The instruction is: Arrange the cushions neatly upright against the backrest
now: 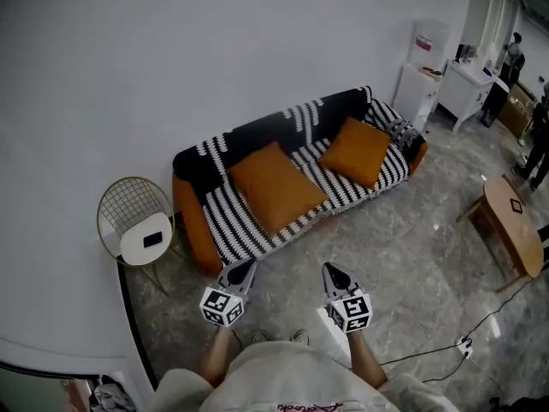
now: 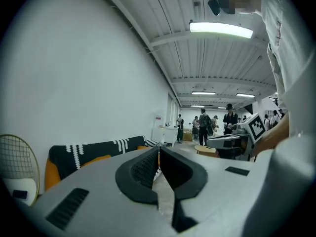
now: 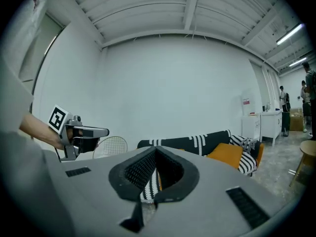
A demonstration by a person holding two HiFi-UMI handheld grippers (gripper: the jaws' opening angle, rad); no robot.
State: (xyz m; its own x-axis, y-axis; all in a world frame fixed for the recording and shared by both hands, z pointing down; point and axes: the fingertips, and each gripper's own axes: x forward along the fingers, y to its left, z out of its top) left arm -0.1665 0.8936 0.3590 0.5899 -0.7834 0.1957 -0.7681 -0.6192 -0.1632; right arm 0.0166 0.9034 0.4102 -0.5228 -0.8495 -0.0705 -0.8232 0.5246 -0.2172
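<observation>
Black-and-white striped sofa (image 1: 296,136) against the wall. Wire chair (image 1: 135,217) just beside the sofa's left end in the head view. Two orange cushions on the sofa seat, apart: left cushion (image 1: 274,187) lying flat toward the front edge, right cushion (image 1: 354,150) nearer the backrest. Left hand-held gripper (image 1: 247,267) and right hand-held gripper (image 1: 331,269), both clenched on nothing, held over the floor in front of the sofa, clear of it
</observation>
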